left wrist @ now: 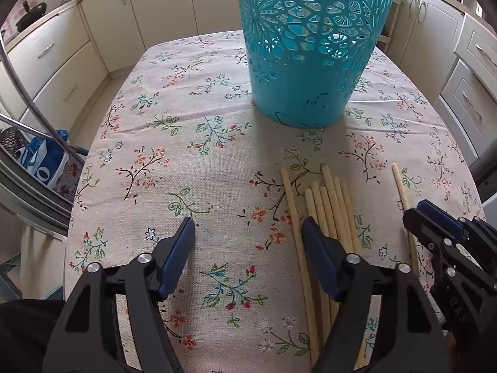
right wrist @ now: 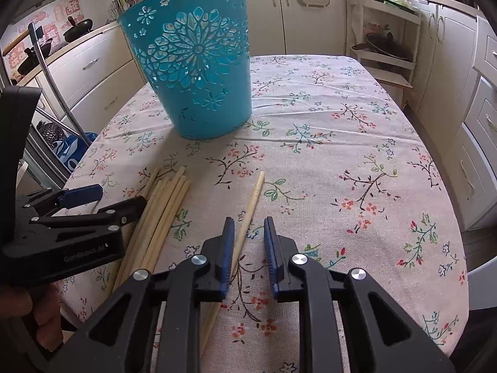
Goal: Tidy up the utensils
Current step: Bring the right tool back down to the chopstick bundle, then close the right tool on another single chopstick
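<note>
Matt wooden chopsticks (right wrist: 161, 217) lie on woven floral tablecloth (right wrist: 326, 155) near smooth plastic basket (right wrist: 198, 62).

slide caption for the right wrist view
Open right tongs straddle a lone pale wooden chopstick before a teal perforated plastic basket.

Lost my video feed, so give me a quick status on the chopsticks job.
Both hand-held grippers open: left, right straddling lone chopstick. Chopstick bundle flat on tablecloth. Teal basket upright beyond, path clear.
</note>
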A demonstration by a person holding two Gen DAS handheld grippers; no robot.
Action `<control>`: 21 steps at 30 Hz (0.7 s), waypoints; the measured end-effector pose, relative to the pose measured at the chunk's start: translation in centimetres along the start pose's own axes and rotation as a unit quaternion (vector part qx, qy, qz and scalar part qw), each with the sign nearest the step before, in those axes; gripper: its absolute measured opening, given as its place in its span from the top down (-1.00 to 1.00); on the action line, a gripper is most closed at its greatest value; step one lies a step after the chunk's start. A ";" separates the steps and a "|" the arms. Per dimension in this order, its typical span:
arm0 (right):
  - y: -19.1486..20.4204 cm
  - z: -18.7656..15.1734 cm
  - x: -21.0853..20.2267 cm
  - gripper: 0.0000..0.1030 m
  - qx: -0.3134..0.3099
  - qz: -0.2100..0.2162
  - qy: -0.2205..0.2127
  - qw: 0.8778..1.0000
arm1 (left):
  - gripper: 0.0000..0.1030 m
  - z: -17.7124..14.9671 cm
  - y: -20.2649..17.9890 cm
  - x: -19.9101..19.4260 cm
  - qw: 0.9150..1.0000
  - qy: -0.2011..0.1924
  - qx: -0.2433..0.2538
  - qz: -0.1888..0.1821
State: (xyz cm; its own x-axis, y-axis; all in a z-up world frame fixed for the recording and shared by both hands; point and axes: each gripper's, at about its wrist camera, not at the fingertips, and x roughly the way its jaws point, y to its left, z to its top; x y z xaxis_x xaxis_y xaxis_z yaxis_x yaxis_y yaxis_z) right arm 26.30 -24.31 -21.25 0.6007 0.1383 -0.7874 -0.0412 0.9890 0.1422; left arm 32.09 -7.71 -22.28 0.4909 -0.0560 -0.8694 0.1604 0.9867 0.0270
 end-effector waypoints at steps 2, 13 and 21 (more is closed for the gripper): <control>0.1 0.3 0.3 0.61 -0.001 -0.003 -0.001 1.000 | -0.07 0.2 -0.3 -0.1 1.000 0.000 0.007 -0.007; 0.8 1.7 1.1 0.49 -0.052 0.007 0.051 0.997 | 0.87 0.3 -0.3 -0.5 0.996 0.037 -0.005 -0.080; 1.1 1.6 1.2 0.82 -0.072 0.011 0.049 0.996 | 0.92 0.8 -0.9 -0.3 0.994 0.048 0.017 -0.092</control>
State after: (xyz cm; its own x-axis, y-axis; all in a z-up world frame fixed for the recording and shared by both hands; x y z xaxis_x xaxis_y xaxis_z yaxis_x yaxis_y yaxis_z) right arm 28.24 -23.15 -21.08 0.5178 0.1572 -0.8409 -0.1725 0.9820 0.0773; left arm 32.54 -8.68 -21.65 0.3676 -0.2183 -0.9040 0.2703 0.9552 -0.1207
